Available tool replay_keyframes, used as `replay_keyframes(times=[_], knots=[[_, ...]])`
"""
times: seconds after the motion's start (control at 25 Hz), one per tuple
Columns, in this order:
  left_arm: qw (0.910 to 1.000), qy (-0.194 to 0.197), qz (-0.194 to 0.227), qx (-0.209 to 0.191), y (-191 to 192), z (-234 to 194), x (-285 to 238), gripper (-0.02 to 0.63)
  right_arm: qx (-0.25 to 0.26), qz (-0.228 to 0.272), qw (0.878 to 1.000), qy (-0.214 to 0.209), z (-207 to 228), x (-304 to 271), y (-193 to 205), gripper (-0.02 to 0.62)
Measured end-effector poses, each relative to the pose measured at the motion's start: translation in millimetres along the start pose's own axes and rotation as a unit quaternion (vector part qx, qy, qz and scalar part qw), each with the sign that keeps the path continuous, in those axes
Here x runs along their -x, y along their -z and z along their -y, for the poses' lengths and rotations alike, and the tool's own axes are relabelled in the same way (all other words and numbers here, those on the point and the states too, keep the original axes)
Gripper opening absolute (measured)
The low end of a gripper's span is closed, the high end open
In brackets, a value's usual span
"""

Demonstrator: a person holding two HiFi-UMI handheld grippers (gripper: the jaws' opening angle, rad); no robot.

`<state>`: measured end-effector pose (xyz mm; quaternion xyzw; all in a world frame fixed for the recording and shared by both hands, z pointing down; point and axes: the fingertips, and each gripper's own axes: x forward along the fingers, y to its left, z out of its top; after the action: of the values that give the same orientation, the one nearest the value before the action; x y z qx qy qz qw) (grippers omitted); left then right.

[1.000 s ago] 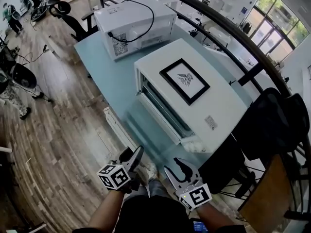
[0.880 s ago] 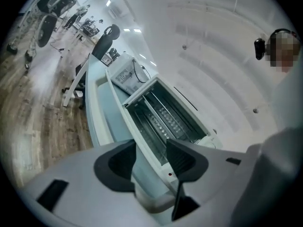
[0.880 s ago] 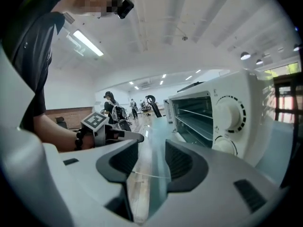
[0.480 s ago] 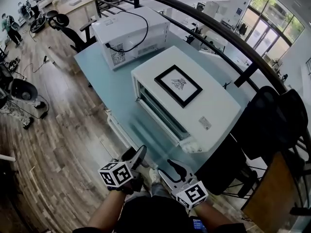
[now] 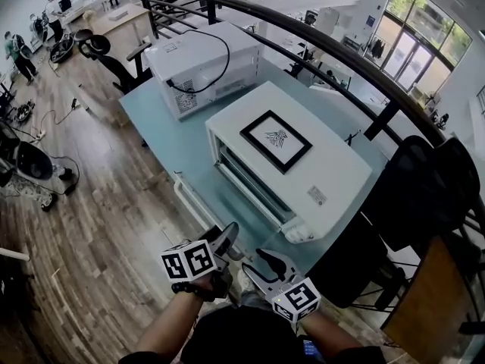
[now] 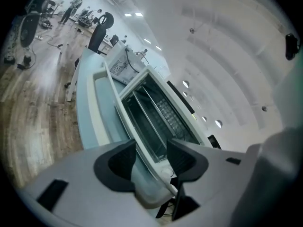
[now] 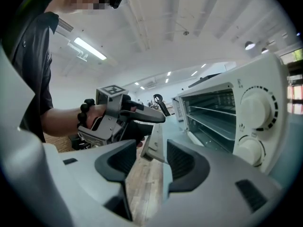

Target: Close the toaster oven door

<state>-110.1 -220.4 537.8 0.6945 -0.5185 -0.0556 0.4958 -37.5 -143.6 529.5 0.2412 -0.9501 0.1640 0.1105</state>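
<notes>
In the right gripper view the oven (image 7: 236, 117) is running off the right edge; the left gripper (image 7: 158, 117) is covering the far end of the door (image 7: 154, 145); in the left gripper view its fingers (image 6: 122, 162) are masking the oven's near corner; the far people (image 5: 15, 48) in the head view are showing too small to make out.

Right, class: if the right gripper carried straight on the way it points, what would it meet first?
The right gripper would most likely meet the open door of the toaster oven, whose near edge shows ahead between its jaws, untouched; they have just been opening. Depth is unclear.
</notes>
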Motion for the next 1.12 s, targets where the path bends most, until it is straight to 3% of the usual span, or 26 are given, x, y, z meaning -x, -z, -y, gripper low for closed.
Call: replay_keyframes(times=[0.4,0.6,0.76,0.96,1.12], knots=[[1.0000,0.000,-0.001,-0.004,-12,28,-3,0.219,-0.007,0.026,0.999,0.036,18,3,-19,0.173],[0.9987,0.031,0.040,0.001,-26,42,12,0.219,-0.010,0.037,0.998,0.058,32,8,-30,0.171],[0.9963,0.018,0.081,-0.022,-42,28,29,0.246,-0.014,0.037,0.997,0.061,33,7,-31,0.166],[0.9946,0.021,0.097,0.031,-41,-4,34,0.273,-0.017,0.039,0.997,0.069,34,9,-33,0.163],[0.9877,0.104,0.084,0.081,-28,-4,17,0.276,-0.024,0.041,0.996,0.070,36,9,-35,0.163]])
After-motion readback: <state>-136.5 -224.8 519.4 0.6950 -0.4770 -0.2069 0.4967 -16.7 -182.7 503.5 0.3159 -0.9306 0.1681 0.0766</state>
